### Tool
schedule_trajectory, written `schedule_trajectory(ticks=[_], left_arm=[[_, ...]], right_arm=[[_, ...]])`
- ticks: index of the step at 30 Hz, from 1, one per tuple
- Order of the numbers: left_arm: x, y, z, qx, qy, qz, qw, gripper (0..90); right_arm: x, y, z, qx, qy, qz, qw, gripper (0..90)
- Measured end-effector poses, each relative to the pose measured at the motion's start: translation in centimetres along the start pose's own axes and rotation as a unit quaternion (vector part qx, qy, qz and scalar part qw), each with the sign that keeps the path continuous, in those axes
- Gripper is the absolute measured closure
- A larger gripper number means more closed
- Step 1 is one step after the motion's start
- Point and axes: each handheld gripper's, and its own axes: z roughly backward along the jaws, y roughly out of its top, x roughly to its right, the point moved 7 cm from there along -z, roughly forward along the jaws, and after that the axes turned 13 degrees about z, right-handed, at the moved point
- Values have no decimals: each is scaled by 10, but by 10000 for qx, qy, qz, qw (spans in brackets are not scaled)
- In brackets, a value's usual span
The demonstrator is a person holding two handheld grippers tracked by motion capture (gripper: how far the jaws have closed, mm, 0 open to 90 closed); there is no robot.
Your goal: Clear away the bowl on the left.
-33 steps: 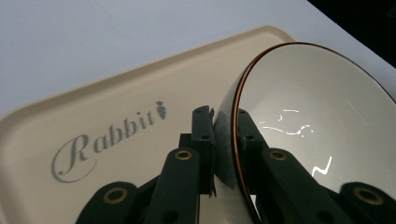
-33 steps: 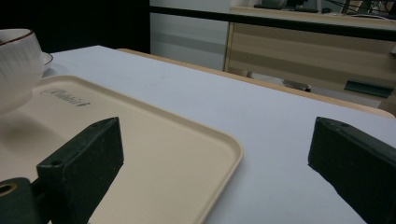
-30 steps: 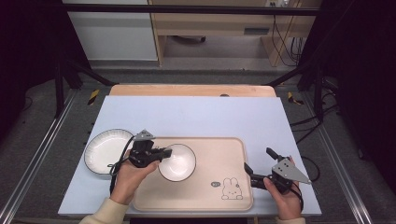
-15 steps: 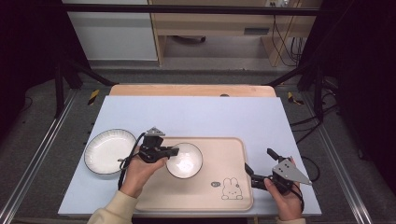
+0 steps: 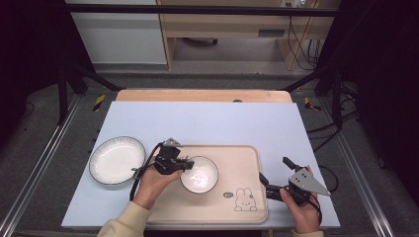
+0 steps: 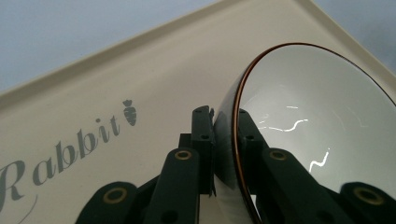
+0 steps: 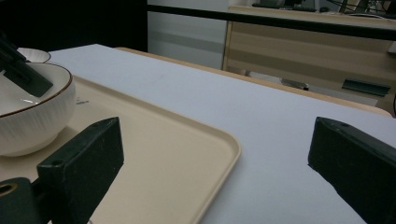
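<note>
A white bowl [image 5: 200,175] with a thin brown rim rests on the beige tray [image 5: 237,158], left of its middle. My left gripper [image 5: 190,164] is shut on the bowl's left rim. In the left gripper view the rim passes between the two jaws of that gripper [image 6: 225,128], one inside the bowl [image 6: 317,116] and one outside. My right gripper [image 5: 274,170] hovers at the tray's right edge, open and holding nothing. In the right gripper view its jaws [image 7: 219,158] stand wide apart over the tray's corner [image 7: 177,140], with the bowl [image 7: 32,112] at far left.
A white plate [image 5: 117,160] with a dark rim lies on the pale blue table top left of the tray. A rabbit drawing [image 5: 245,199] marks the tray's near right part. The wooden table edge [image 5: 202,95] runs along the back.
My left gripper has carried the bowl a short way to the right over the tray, away from the plate. The right gripper has stayed in place.
</note>
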Motion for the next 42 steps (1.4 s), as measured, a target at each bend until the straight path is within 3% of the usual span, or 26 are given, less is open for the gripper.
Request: schedule_trajectory(ticks=[16,42], left_arm=[[3,-4,-7,-178,-73,15,9998,814],[-1,-2,-13,-415,-154,222,9988,811]], right_arm=[[0,0,0,10,0,-4,10000,35],[-1,-1,-1,-20,39,12,10000,36]])
